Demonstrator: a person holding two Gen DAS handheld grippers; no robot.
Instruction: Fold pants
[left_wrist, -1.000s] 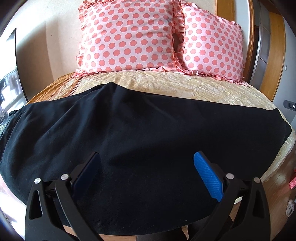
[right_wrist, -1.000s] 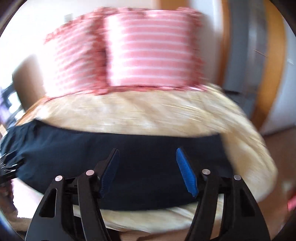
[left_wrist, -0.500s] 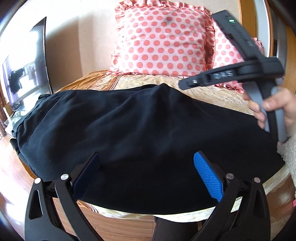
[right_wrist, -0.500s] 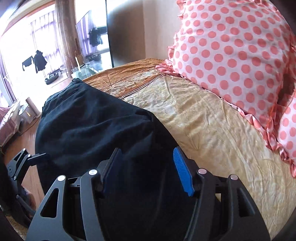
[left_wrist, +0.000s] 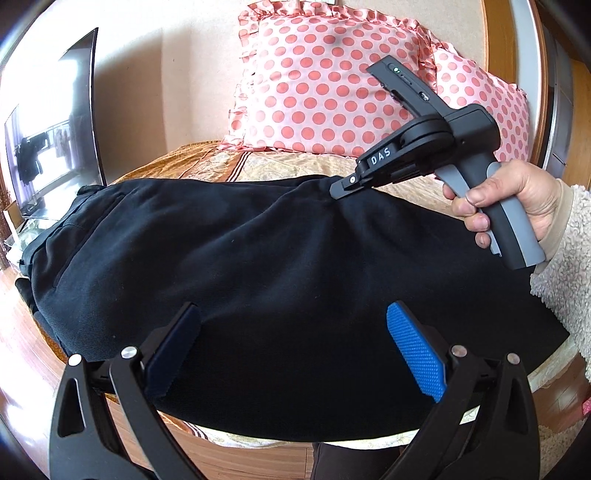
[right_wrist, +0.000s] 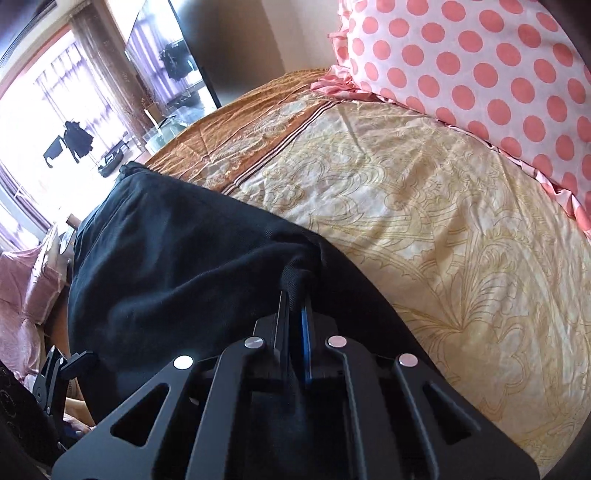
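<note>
While the black pants (left_wrist: 258, 251) lie spread flat across the near part of the bed (right_wrist: 424, 206), I have my right gripper (right_wrist: 295, 306) pinched tight on a small bunched fold at their far edge, the two pads pressed together with cloth squeezed between them. In the left wrist view this same gripper reaches in from the right, its tip at the pants' far edge, and a hand (left_wrist: 513, 199) in a fleecy cream sleeve (left_wrist: 565, 258) grips its grey handle. My left gripper (left_wrist: 295, 350) hangs over the near side of the pants with its jaws wide apart; one blue pad (left_wrist: 415, 354) and one dark pad (left_wrist: 173, 350) stand on either side of bare cloth and hold nothing. I cannot tell whether these pads touch the fabric.

The pants run across the bed from left to right, their left end at the bed's left edge. The cloth rises in soft creases toward the pinched point. Beyond the pants the bedspread shows a pale yellow floral pattern with an orange-brown border. Two pink polka-dot pillows (left_wrist: 321, 92) stand at the headboard end, well apart from the pants. A dark television screen (left_wrist: 62, 122) stands against the wall at the left.
</note>
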